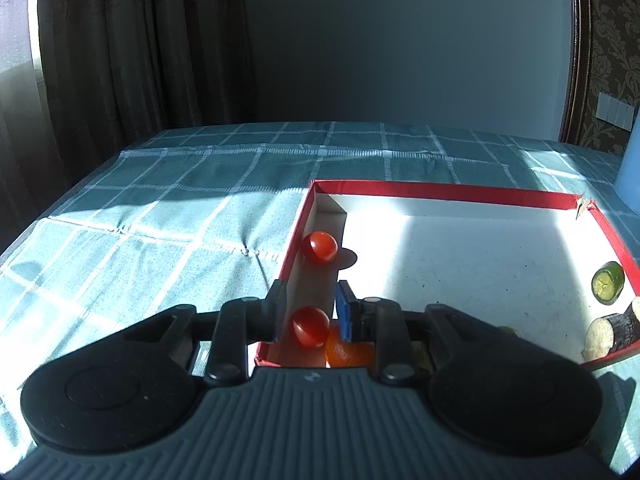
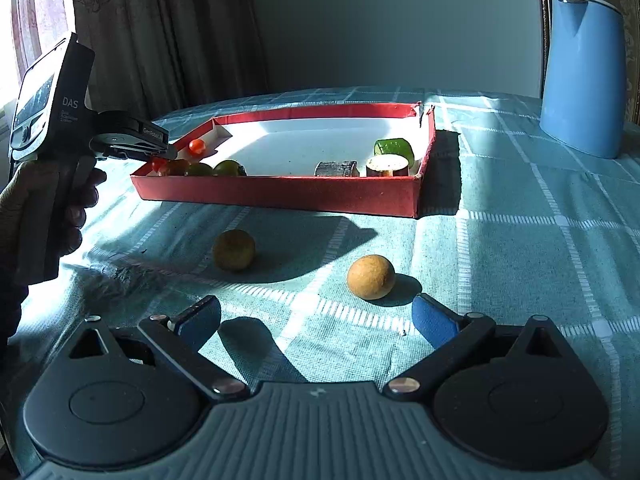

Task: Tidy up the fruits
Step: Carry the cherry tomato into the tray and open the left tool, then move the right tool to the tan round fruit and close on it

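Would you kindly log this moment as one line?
left gripper: open around cherry tomato in red box | right gripper: open, near brown fruit on tablecloth

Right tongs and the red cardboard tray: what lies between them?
In the right wrist view, two round tan fruits on the checked teal tablecloth, between open right tongs and red cardboard tray.

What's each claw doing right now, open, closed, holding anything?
Left claw: partly open around a cherry tomato in the red box; grip cannot be told.
Right claw: open, empty, low behind the nearer brown round fruit.
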Demonstrator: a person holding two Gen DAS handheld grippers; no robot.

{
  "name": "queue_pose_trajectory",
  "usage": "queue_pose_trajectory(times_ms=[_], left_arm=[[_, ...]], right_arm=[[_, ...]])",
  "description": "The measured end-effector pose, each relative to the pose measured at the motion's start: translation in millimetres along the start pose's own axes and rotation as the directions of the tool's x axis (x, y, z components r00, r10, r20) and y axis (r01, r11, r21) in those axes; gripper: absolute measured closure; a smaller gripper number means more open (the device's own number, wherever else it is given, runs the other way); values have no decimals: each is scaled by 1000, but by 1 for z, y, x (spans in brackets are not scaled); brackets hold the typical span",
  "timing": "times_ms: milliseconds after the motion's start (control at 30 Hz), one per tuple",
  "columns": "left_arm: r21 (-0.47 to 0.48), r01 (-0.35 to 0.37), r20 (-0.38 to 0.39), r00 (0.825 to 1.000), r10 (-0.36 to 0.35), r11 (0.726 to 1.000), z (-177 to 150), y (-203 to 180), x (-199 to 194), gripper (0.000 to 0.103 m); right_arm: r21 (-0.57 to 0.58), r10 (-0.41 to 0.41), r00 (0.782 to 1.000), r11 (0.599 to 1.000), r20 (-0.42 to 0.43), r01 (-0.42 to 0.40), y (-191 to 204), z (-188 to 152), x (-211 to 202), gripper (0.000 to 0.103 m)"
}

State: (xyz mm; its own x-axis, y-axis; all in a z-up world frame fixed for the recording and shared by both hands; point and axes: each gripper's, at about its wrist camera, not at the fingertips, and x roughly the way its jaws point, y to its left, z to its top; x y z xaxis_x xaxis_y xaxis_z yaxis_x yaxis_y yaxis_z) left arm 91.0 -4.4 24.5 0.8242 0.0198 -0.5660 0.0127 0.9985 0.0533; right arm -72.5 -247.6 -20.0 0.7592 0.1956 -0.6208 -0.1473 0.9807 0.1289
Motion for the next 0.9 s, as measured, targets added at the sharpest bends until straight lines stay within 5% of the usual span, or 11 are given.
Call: queue_pose_trajectory(times_ms=[300,400,567,800,900], left_arm=[[9,31,39,999,-31,999,-32,2,-48,62],[2,39,35,999,-39,999,-50,5,-62,49],[-6,21,20,1000,-21,1000,-72,6,-64,29],[-47,51,2,999,-51,998,-76,15,-62,18],[-59,62,3,998,-62,996,-76,17,-62,17]], right_arm=[[2,1,1000,1000,3,-1,0,0,0,1],[12,14,1000,1000,27,-14,-3,0,-3,1],[1,46,994,999,102,-46,-2,-2,-15,1],[21,-19,995,1000,98,17,-8,5,-11,1],[-6,-50,996,999,68,50,-6,9,-3,16]])
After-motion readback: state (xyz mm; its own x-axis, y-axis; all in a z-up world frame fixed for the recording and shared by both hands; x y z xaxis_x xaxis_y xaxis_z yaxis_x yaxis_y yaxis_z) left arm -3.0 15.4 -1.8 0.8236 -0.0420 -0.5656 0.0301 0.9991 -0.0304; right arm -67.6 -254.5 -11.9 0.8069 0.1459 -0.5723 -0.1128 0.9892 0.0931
